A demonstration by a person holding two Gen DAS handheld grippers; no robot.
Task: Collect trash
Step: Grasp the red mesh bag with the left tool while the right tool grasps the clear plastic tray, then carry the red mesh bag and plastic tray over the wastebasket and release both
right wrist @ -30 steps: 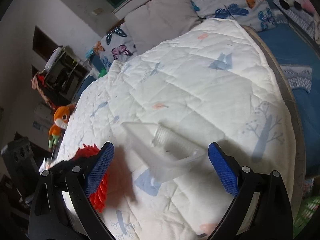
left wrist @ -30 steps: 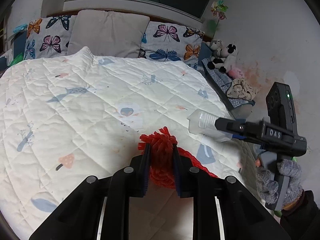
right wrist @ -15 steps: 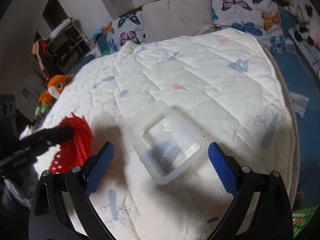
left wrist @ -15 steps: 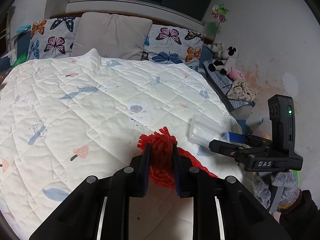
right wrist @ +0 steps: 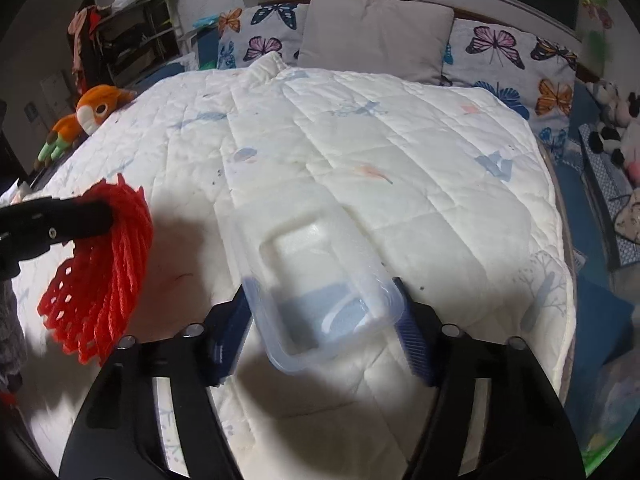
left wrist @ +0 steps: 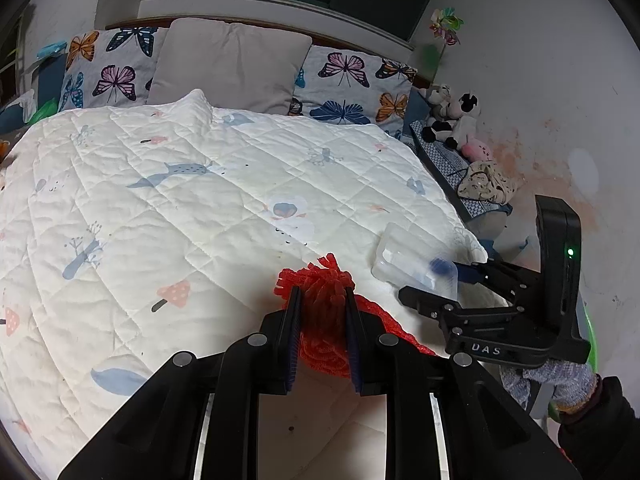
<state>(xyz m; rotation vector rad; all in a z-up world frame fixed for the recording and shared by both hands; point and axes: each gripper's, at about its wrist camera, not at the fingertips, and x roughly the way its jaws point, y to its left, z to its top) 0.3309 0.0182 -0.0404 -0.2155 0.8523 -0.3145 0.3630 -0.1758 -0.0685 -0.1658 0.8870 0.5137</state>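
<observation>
My left gripper [left wrist: 322, 300] is shut on a red foam net sleeve [left wrist: 324, 320] and holds it above the white quilt [left wrist: 180, 208]. The sleeve also shows at the left of the right wrist view [right wrist: 100, 272], hanging from the left gripper's fingers [right wrist: 60, 220]. A clear plastic tray [right wrist: 312, 280] lies near the quilt's right edge. My right gripper [right wrist: 320, 328] has its jaws closed in around the tray's near end, with the blue pads against its sides. In the left wrist view the right gripper [left wrist: 448, 284] reaches the tray [left wrist: 416, 260] from the right.
Butterfly pillows [left wrist: 344, 80] and a grey pillow [left wrist: 228, 64] line the headboard. Plush toys [left wrist: 456, 116] sit on a blue ledge at the right by the wall. An orange plush toy [right wrist: 92, 112] lies at the bed's left edge, with dark shelving [right wrist: 128, 36] behind it.
My right gripper swung round to face the headboard and closed from wide open onto the clear tray's near end. My left gripper kept hold of the red sleeve and rose slightly.
</observation>
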